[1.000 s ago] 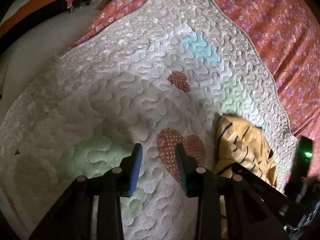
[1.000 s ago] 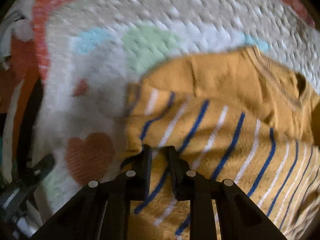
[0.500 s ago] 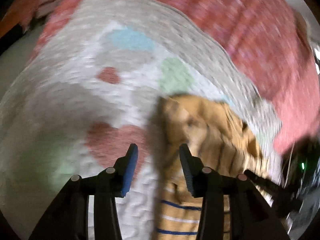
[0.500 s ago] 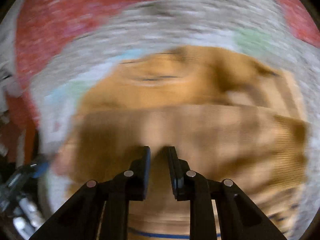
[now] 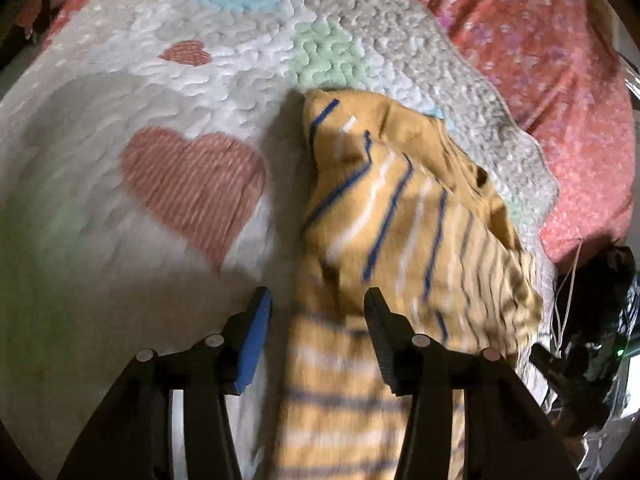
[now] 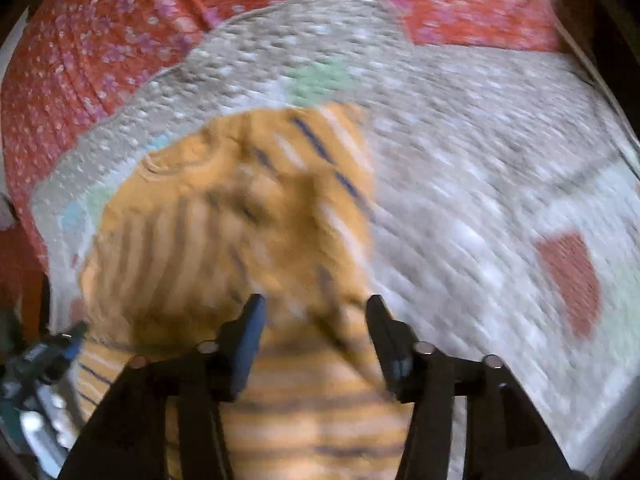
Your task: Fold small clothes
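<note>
Though both views are smeared by motion, the left gripper (image 5: 316, 320) plainly stands with its jaws wide apart and nothing between the pads, a striped band of the mustard garment (image 5: 404, 216) lying under the gap rather than pinched in it. The right gripper (image 6: 314, 328) is likewise spread wide and empty, poised over the same garment (image 6: 240, 240) from the other side. The garment is a small yellow knit with blue and white stripes, bunched in a loose heap near the scalloped edge of the quilted mat (image 5: 168, 80), beside the big pink heart (image 5: 196, 184) and just below a pale green patch; the mat itself lies on a red floral bedspread (image 5: 540, 60). The knit looks light, soft and limp, so it should sag and drag rather than hold shape. I judge the best hold is a pinch on a hem or shoulder seam, one gripper at each corner, and the heap needs spreading flat first.
</note>
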A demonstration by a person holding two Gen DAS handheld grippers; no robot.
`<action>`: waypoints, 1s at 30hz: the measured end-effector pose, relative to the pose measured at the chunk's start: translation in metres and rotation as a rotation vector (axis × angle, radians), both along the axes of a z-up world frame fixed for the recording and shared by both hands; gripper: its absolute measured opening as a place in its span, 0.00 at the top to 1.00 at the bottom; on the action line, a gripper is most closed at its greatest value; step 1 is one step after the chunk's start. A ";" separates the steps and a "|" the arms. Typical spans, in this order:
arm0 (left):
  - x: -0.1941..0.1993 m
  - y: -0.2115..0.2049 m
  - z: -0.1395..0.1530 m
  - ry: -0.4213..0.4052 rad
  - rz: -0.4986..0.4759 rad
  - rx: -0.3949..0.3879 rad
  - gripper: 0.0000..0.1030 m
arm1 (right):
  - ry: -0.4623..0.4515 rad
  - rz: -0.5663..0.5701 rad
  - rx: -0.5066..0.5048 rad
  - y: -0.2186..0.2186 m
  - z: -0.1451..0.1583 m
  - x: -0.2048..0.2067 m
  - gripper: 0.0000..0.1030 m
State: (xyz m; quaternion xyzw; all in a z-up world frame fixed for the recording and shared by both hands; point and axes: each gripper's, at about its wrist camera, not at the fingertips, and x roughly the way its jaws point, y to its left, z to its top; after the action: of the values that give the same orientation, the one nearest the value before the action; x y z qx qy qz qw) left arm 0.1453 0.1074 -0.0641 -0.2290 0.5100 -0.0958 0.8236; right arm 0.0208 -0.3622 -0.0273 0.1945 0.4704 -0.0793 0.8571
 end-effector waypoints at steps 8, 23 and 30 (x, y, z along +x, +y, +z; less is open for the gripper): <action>-0.099 -0.006 0.007 -0.070 -0.021 0.101 0.53 | 0.024 -0.009 0.337 -0.010 -0.065 -0.081 0.45; -0.186 -0.030 -0.024 0.032 -0.070 0.071 0.34 | 0.095 0.022 0.553 0.005 -0.116 -0.142 0.43; -0.197 -0.038 -0.030 0.073 -0.125 0.030 0.34 | 0.073 -0.022 0.521 -0.003 -0.109 -0.145 0.43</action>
State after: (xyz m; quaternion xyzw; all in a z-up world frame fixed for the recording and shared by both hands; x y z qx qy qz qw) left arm -0.0515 0.0696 -0.0937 -0.1875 0.5545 -0.1311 0.8001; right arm -0.1240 -0.3651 -0.1364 0.4106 0.5033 0.0281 0.7598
